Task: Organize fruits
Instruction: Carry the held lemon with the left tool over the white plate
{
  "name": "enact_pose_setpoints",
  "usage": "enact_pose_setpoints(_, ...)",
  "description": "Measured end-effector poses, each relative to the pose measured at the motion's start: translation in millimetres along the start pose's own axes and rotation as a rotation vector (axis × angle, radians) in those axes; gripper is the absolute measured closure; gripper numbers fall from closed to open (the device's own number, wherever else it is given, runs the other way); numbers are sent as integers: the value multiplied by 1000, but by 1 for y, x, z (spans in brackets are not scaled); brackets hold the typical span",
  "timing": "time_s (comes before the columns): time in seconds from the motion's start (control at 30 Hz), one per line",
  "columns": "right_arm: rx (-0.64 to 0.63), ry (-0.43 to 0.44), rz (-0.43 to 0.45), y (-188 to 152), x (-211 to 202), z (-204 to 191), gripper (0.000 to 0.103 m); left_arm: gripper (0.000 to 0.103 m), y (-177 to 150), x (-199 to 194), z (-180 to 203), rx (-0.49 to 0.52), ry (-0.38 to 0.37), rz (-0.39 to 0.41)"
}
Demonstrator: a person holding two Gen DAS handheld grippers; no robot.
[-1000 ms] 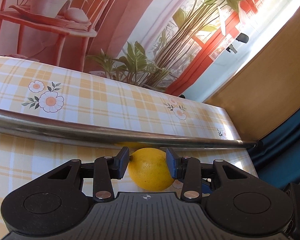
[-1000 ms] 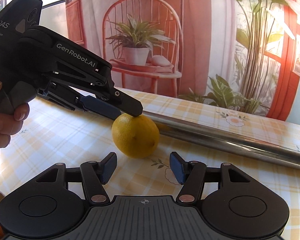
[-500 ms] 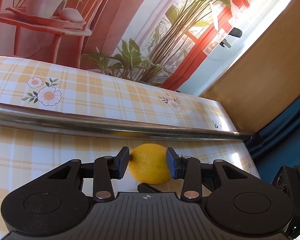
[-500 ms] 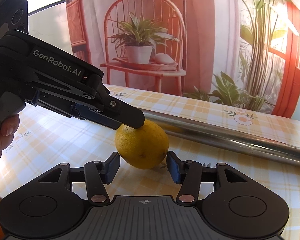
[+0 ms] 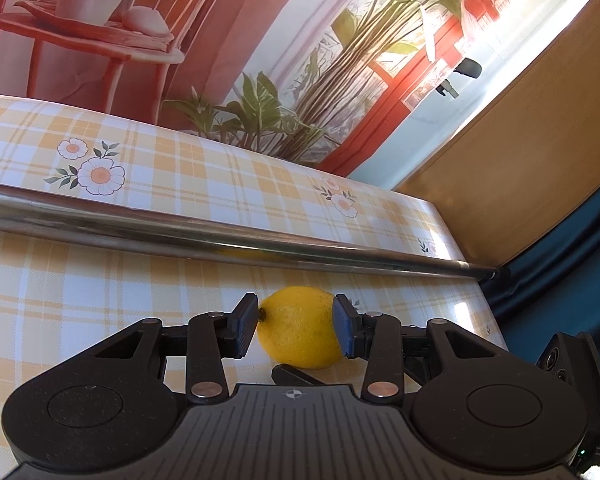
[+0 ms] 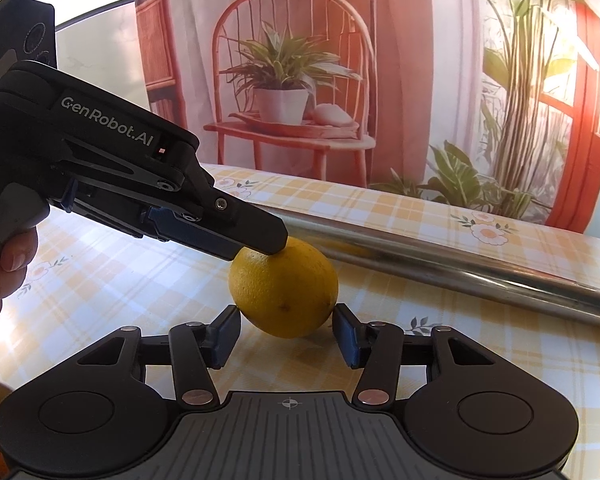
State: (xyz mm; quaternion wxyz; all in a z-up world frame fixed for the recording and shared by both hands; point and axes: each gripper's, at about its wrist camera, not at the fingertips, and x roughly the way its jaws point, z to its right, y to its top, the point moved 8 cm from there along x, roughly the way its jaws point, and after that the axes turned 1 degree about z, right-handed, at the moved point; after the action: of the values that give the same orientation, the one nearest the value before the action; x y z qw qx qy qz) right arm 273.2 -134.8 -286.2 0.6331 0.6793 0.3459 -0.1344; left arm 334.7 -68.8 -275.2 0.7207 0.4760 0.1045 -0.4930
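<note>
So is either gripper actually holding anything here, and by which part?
The left gripper is shut on the lemon, its pads pressing the fruit's two ends. The right gripper is open, its fingers flanking the lemon's lower part without clamping.

I seem to be in a staged home dining corner: the surface wears a yellow plaid cloth (image 6: 440, 216) with daisies, and at the far side hangs a printed backdrop (image 6: 300, 80) showing a chair and potted plants.

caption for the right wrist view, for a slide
Left gripper clamps a lemon on the checked tablecloth; open right gripper flanks it.
</note>
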Motion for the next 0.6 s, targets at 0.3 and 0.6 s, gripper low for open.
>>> enact_pose_setpoints(0.3,19,18,-9,-12,-27,-20,56,61,-22,-23,9,15,1,-15)
enact_pose_setpoints(0.6,10,13,5,-12,-65,-41,56,60,-36,-57,28,38,-12,11)
